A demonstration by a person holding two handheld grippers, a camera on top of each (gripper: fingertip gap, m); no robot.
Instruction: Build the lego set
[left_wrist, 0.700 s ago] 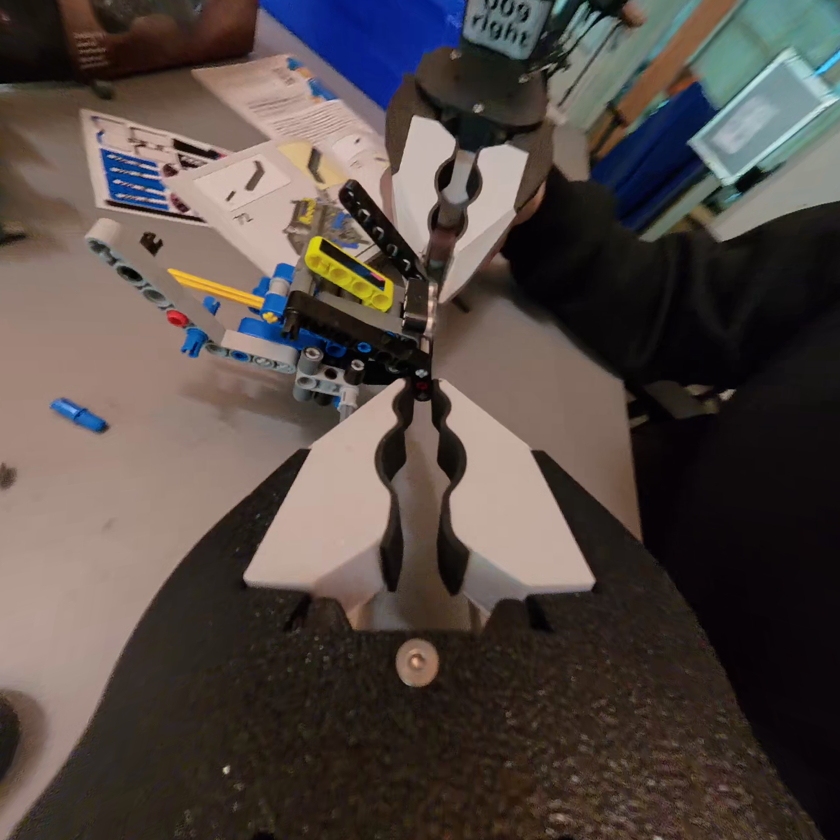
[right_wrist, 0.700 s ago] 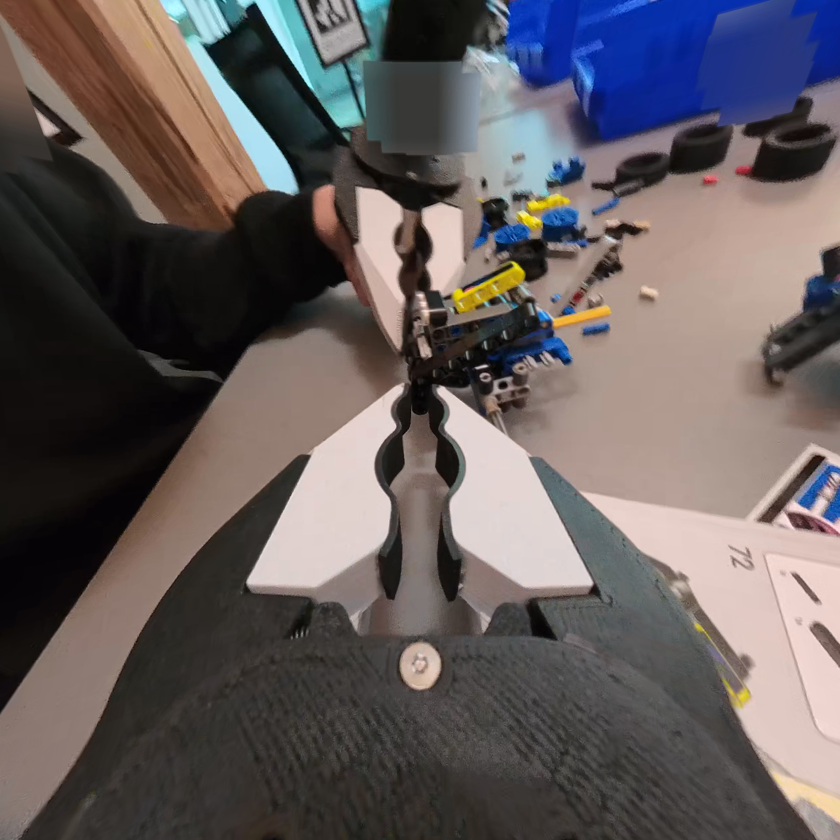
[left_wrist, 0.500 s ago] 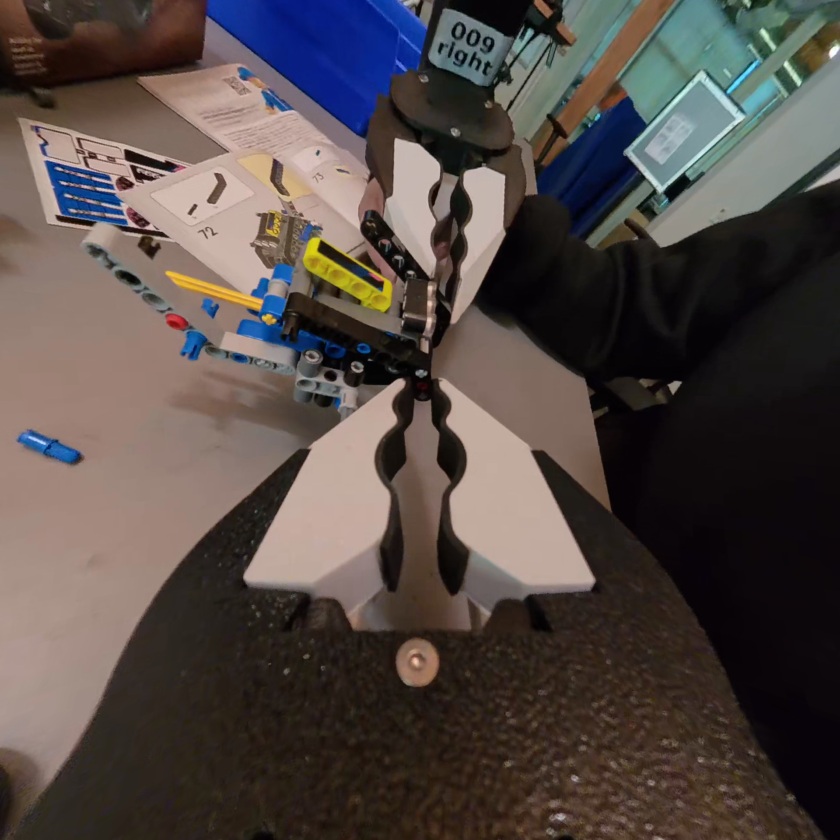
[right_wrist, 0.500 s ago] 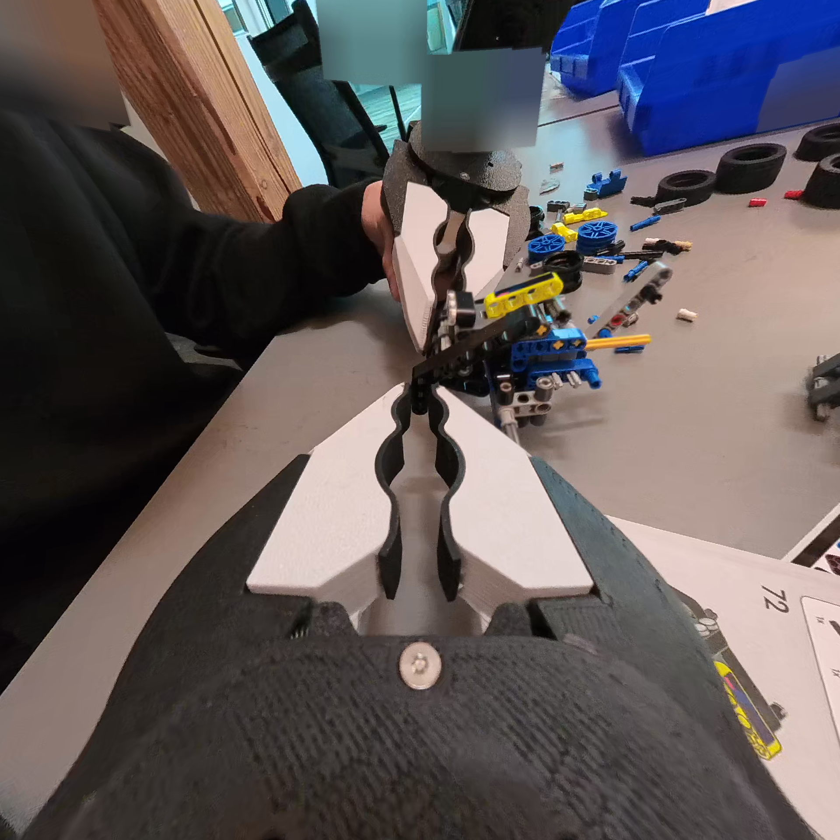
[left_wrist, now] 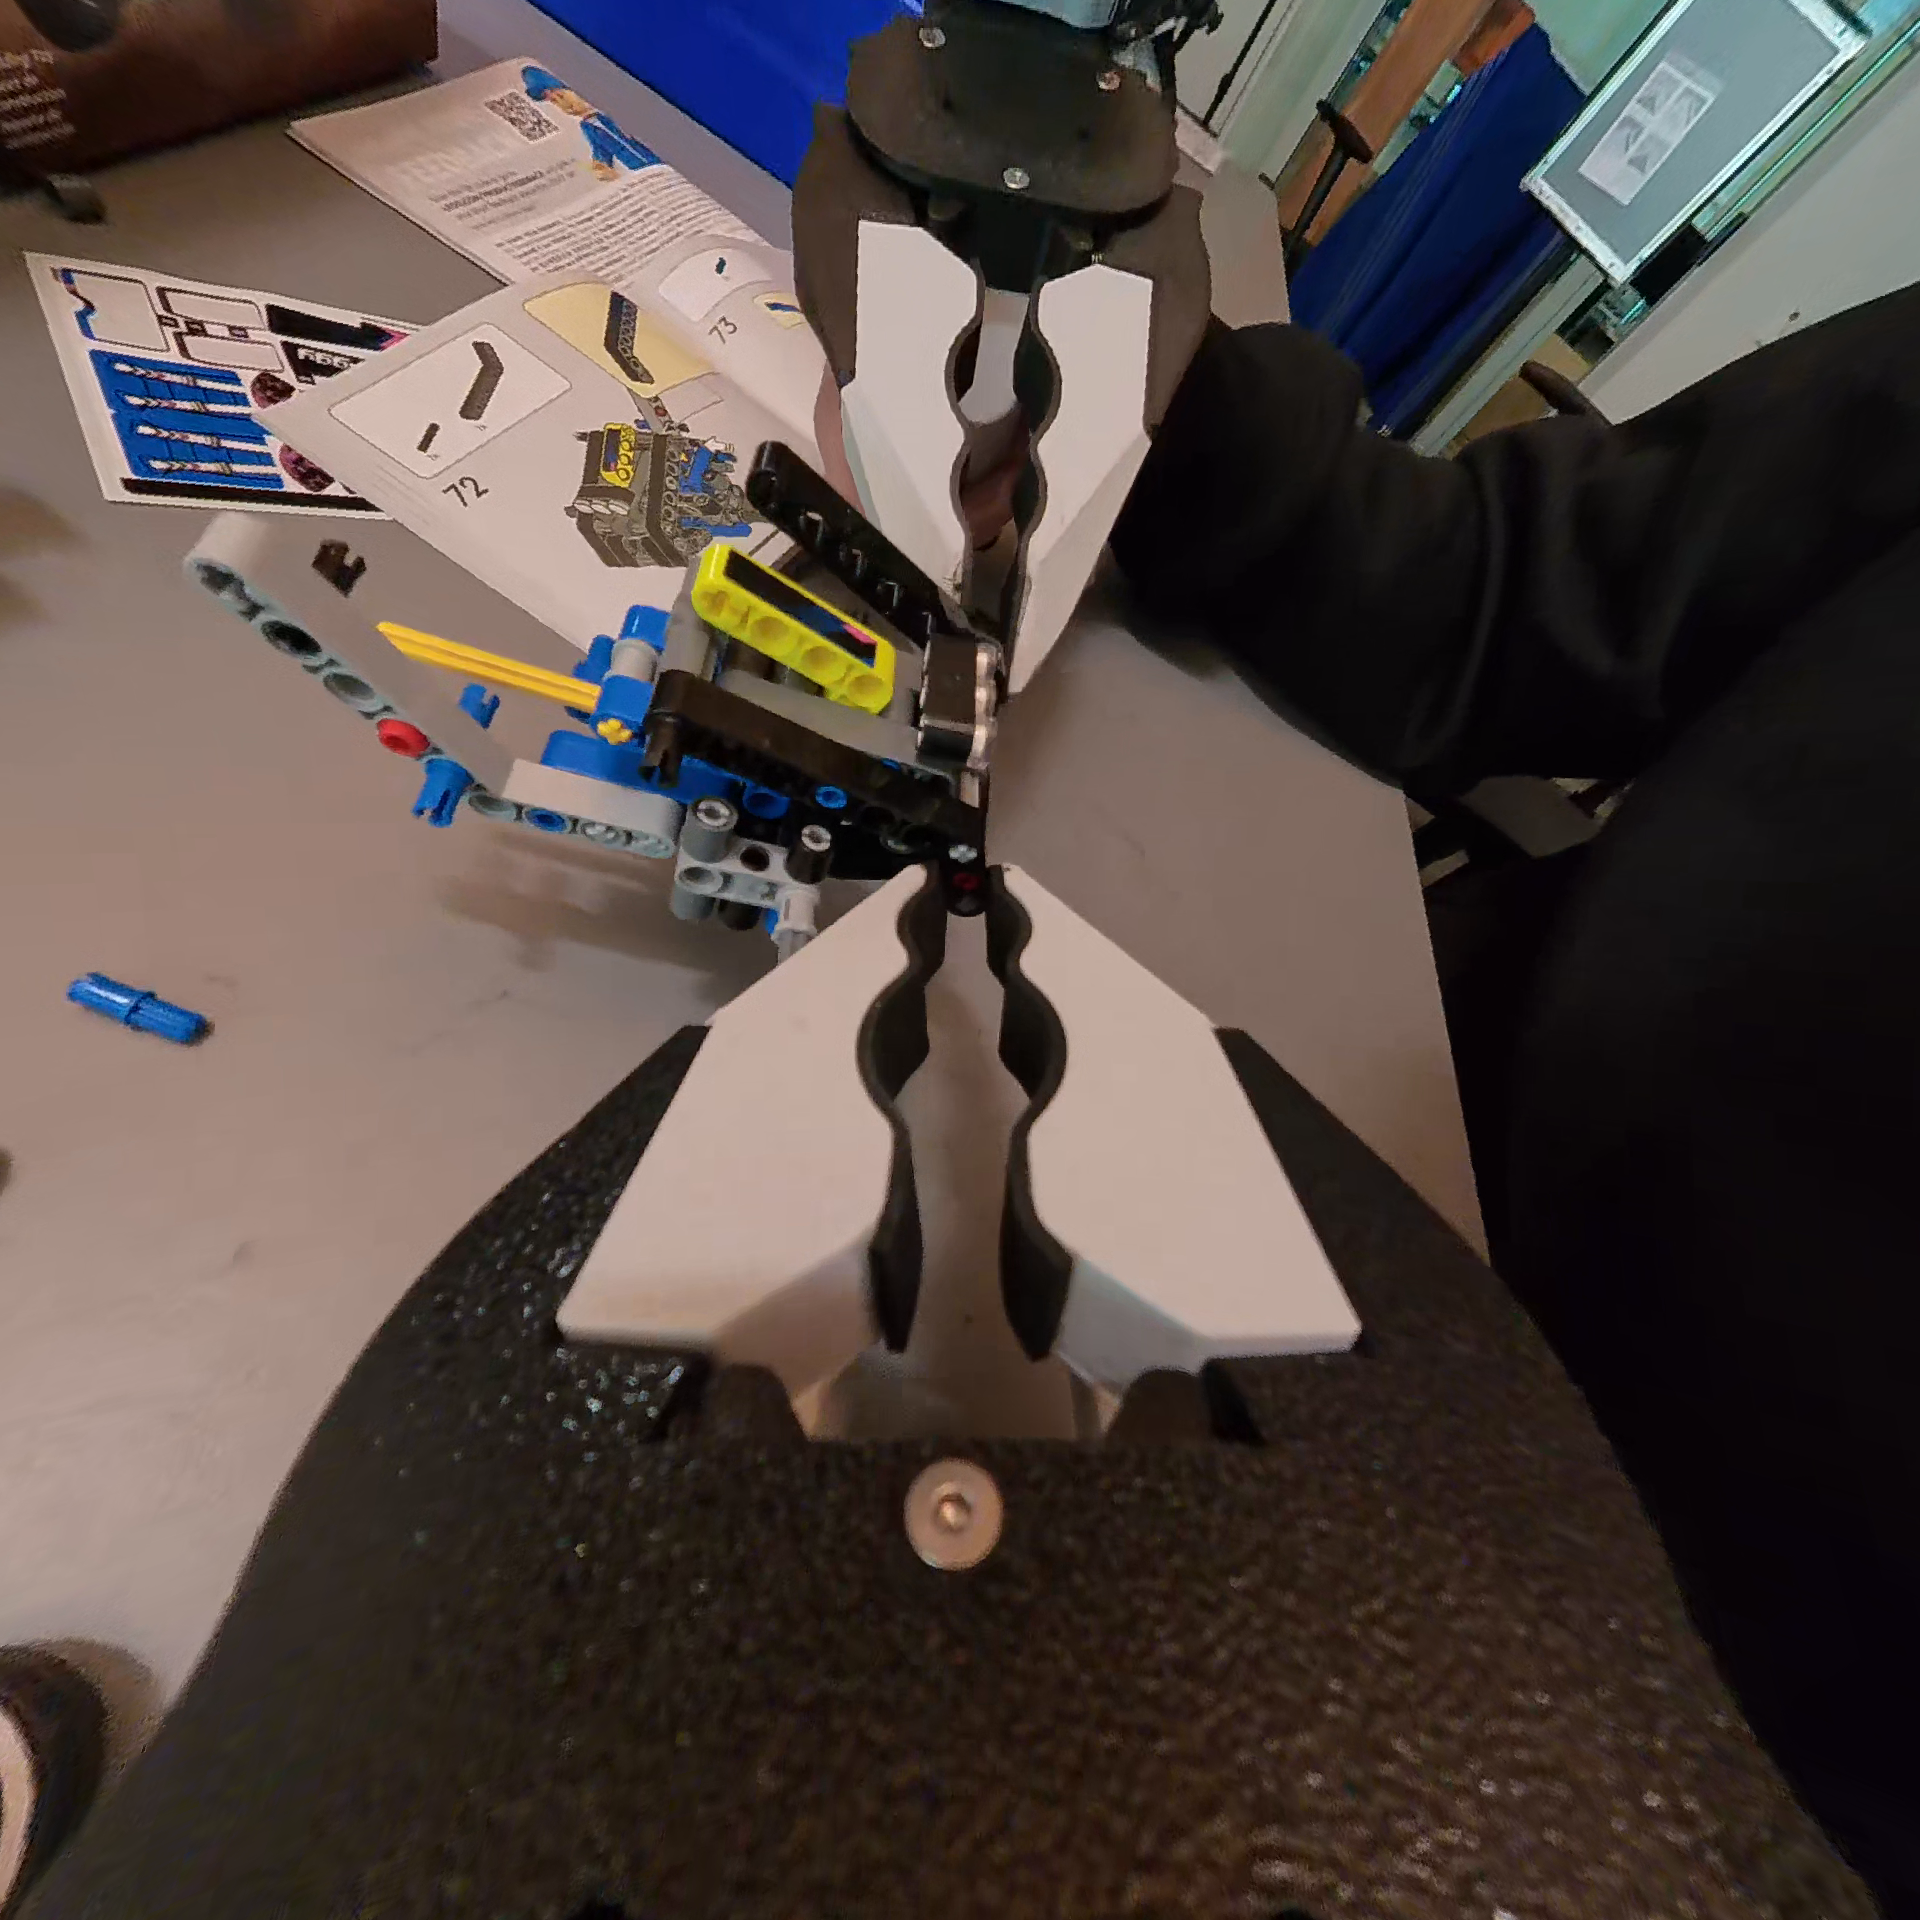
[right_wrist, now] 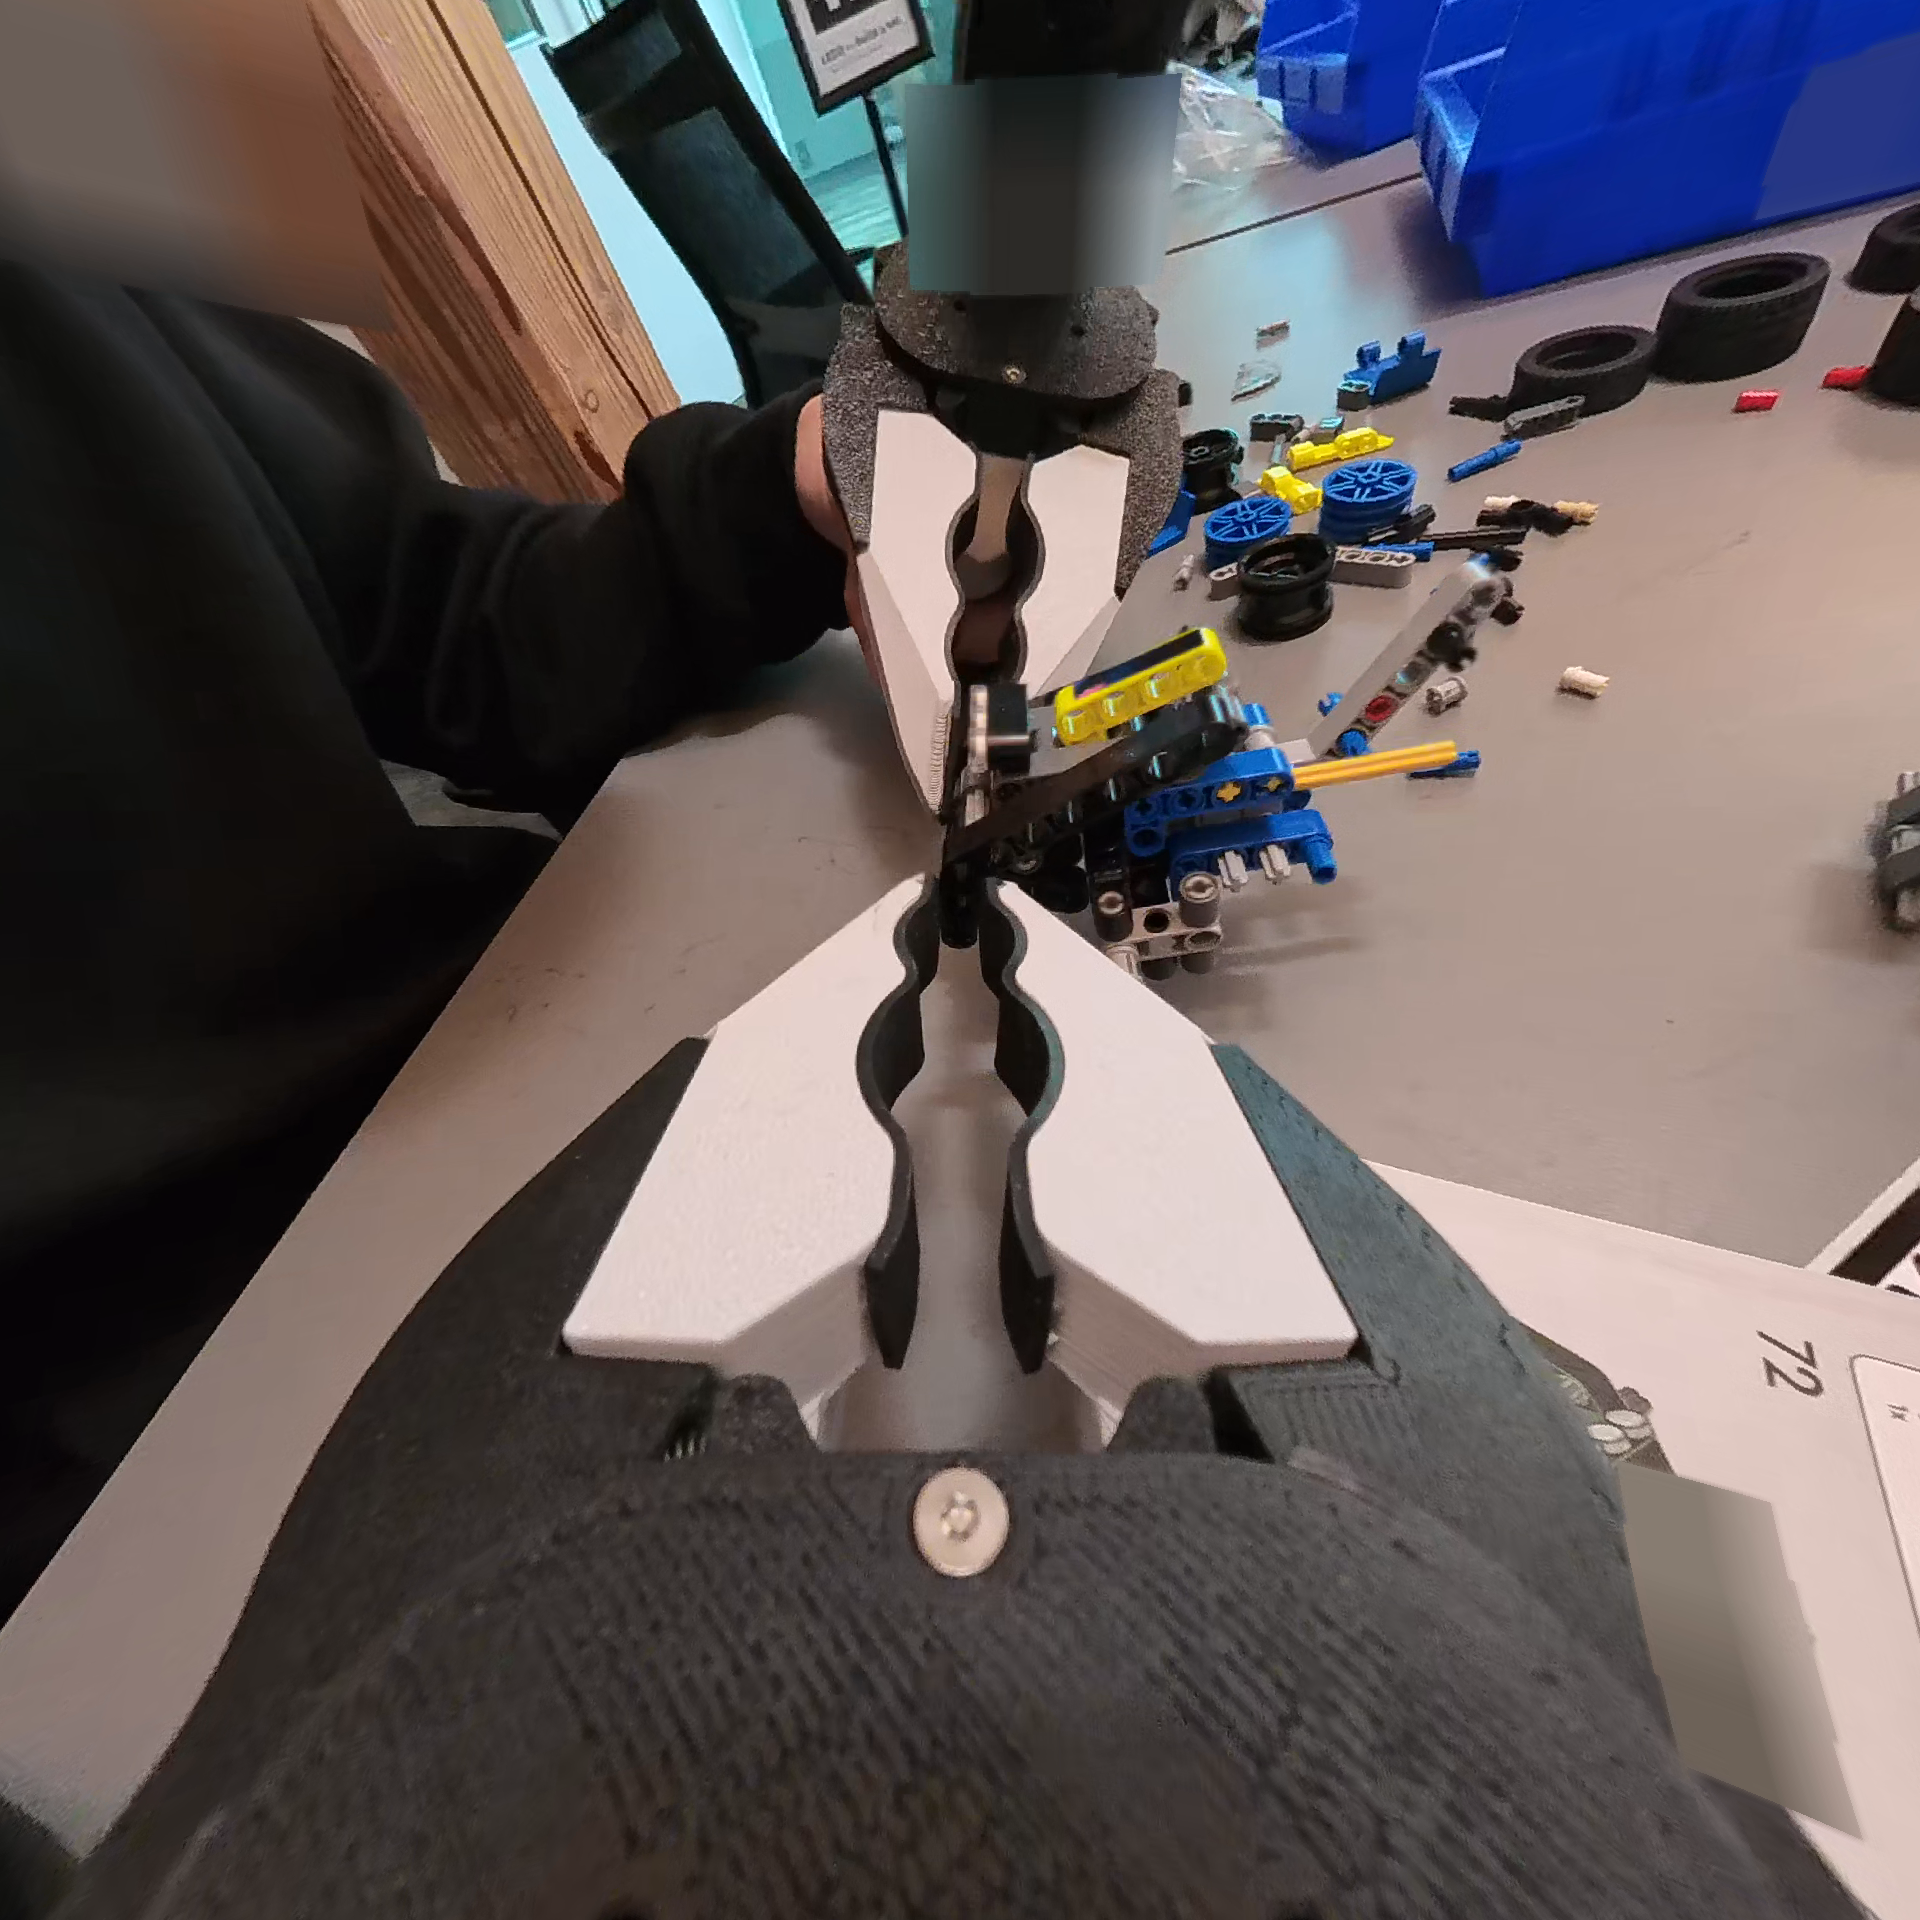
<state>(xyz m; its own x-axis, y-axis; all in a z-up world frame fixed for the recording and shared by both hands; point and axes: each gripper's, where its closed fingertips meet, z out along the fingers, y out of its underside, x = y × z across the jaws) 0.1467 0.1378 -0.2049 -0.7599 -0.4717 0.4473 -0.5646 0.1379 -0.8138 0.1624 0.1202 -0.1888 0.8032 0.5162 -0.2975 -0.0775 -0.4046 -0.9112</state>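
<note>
While both grippers are pinching the same toy model:
Left gripper [left_wrist: 964, 896]: clamping narrow on the model's [left_wrist: 769, 727] black near corner
Right gripper [right_wrist: 961, 904]: gripping a black beam [right_wrist: 1091, 774]
Place: model hanging just above the table [left_wrist: 260, 1143]
Risk: opposing pulls may be popping pieces loose

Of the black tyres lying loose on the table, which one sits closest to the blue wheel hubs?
The small black tyre right beside the blue wheel hubs, almost touching them. The larger tyres sit apart, back near the blue bins.
</note>
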